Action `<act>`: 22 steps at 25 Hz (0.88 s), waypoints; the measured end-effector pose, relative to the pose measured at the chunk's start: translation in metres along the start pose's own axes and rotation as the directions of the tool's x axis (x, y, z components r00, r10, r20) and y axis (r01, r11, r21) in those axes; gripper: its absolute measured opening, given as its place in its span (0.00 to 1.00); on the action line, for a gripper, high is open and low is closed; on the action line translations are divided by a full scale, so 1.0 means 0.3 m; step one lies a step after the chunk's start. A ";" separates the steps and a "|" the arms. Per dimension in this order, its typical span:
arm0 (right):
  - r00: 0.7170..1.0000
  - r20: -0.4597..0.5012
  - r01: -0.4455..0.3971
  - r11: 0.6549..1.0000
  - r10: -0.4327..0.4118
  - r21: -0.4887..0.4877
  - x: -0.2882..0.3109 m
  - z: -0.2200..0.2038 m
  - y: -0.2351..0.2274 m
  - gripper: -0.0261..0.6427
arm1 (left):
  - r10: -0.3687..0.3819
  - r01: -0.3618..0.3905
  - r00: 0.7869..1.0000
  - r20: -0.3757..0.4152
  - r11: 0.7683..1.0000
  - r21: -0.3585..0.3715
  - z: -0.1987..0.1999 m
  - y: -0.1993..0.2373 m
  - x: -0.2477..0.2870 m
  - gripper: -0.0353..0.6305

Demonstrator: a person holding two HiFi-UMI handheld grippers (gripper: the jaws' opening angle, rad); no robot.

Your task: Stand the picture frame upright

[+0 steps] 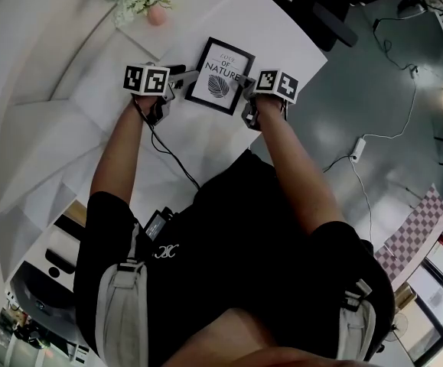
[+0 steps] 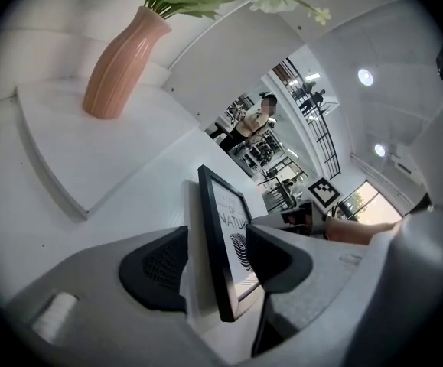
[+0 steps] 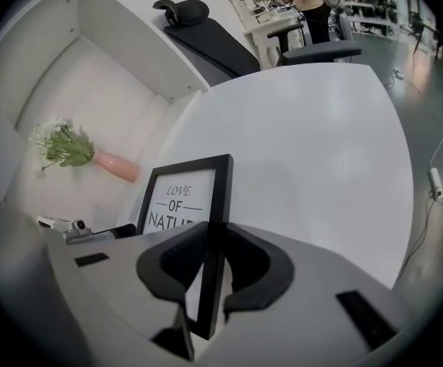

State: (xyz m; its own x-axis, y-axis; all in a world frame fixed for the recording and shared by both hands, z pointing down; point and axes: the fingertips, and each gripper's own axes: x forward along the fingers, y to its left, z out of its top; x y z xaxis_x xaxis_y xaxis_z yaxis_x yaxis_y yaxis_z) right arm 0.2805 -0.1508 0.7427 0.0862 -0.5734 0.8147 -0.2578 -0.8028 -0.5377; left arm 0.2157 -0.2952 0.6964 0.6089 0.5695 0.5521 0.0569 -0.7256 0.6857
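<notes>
The black picture frame (image 1: pixel 221 75), with a white print that reads LOVE OF NATURE, is on the white table (image 1: pixel 282 37), between my two grippers. My left gripper (image 1: pixel 183 82) has the frame's left edge between its jaws. In the left gripper view the frame (image 2: pixel 232 220) stands on edge, and both pads of that gripper (image 2: pixel 215 258) lie against it. My right gripper (image 1: pixel 245 92) is at the frame's right edge. In the right gripper view its black pads (image 3: pixel 248 270) press on both sides of the frame's (image 3: pixel 179 197) side rail.
A pink vase (image 1: pixel 157 14) with green and white flowers stands at the back left on a raised white board (image 2: pixel 76 151). Beyond the table's far edge is a black chair (image 3: pixel 206 33). A white cable with a plug (image 1: pixel 356 150) lies on the grey floor at the right.
</notes>
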 end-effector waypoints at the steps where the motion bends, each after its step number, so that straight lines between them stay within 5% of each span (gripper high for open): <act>1: 1.000 0.000 -0.021 1.000 0.021 0.004 -0.002 0.000 -0.001 0.15 | -0.004 0.004 1.000 -0.002 1.000 -0.006 -0.001 -0.004 0.003 0.42; 11: 0.990 0.001 -0.144 0.989 0.144 0.022 -0.007 0.005 -0.004 0.15 | -0.058 0.058 0.998 -0.002 0.997 -0.058 0.003 -0.048 0.042 0.40; 16: 0.986 0.005 -0.168 0.986 0.167 0.022 -0.013 -0.004 0.004 0.15 | -0.078 0.076 0.996 -0.035 0.995 -0.066 -0.023 -0.065 0.045 0.21; 22: 0.979 0.039 -0.201 0.979 0.202 -0.027 -0.020 0.006 0.002 0.15 | -0.096 0.093 0.995 -0.036 0.993 -0.079 -0.017 -0.102 0.040 0.20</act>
State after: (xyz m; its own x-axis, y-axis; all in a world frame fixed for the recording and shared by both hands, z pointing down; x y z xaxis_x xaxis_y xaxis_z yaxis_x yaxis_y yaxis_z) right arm 0.2816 -0.1482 0.7372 0.0702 -0.7299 0.6800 -0.2961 -0.6662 -0.6845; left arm 0.2171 -0.2641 0.6844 0.5716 0.6502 0.5005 0.0508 -0.6368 0.7693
